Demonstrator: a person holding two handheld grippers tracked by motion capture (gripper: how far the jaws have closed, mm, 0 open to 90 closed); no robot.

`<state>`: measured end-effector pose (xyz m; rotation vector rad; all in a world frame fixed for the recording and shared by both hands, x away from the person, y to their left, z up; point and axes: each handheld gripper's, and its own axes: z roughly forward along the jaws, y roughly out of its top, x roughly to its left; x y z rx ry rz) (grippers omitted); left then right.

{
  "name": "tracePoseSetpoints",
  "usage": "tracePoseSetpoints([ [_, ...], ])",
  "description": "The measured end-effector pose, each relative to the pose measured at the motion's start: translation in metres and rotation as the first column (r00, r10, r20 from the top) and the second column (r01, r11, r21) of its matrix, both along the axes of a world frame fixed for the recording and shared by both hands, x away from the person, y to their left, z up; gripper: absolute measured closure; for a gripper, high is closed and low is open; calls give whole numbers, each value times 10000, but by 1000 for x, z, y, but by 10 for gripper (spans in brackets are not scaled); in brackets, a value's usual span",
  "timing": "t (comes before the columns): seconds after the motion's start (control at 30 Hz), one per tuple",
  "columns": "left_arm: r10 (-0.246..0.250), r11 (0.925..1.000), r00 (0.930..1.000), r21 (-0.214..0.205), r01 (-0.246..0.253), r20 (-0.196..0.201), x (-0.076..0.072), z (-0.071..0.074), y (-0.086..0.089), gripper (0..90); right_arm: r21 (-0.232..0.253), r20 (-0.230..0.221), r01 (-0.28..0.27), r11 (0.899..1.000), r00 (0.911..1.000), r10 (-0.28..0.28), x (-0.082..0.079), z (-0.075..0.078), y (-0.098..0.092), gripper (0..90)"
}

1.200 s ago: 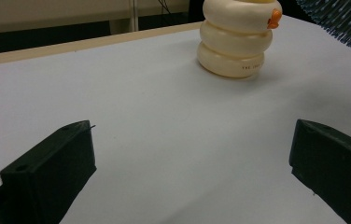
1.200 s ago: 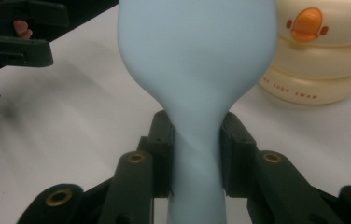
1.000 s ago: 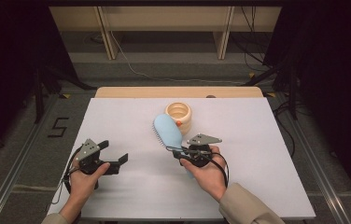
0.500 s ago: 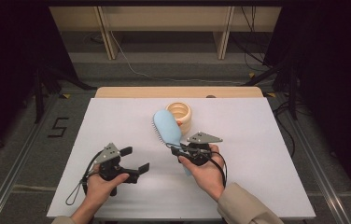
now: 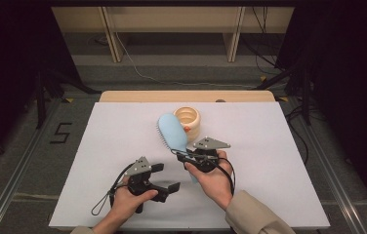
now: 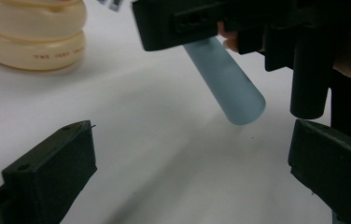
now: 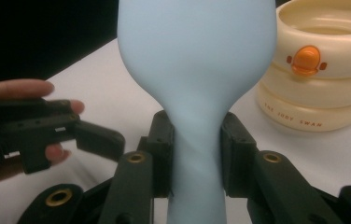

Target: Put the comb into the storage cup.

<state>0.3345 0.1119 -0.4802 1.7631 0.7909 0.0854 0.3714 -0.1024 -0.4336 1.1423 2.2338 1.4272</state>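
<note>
White desk (image 5: pixel 279 161) carries everything. Cream ringed duck-face pot (image 5: pixel 187 122) stands near the far edge, centre. Light blue hairbrush (image 5: pixel 172 134) is lifted off the desk just in front of the pot, head toward it. Right gripper (image 7: pixel 197 154) fingers pinch the brush's narrow neck. Left gripper (image 5: pixel 164 178) is just beside the handle end, fingers spread wide around nothing.

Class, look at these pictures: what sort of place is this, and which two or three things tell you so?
Probably a lab or recording set-up, not a home: a white-covered table lit against dark surroundings, cables on the floor, and a number 5 marked beside it.
</note>
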Motion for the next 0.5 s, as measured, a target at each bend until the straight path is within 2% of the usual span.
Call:
tracePoseSetpoints([
  [0.13, -202, 9997, 9998, 158, 202, 1, 2, -3, -9, 7, -20, -16, -26, 10000, 10000, 26, 1, 0, 2, 701],
  [0.5, -243, 9997, 9995, -21, 243, -202, 7, -5, -23, 10, -8, -11, -21, 10000, 10000, 21, 1, 0, 4, 701],
])
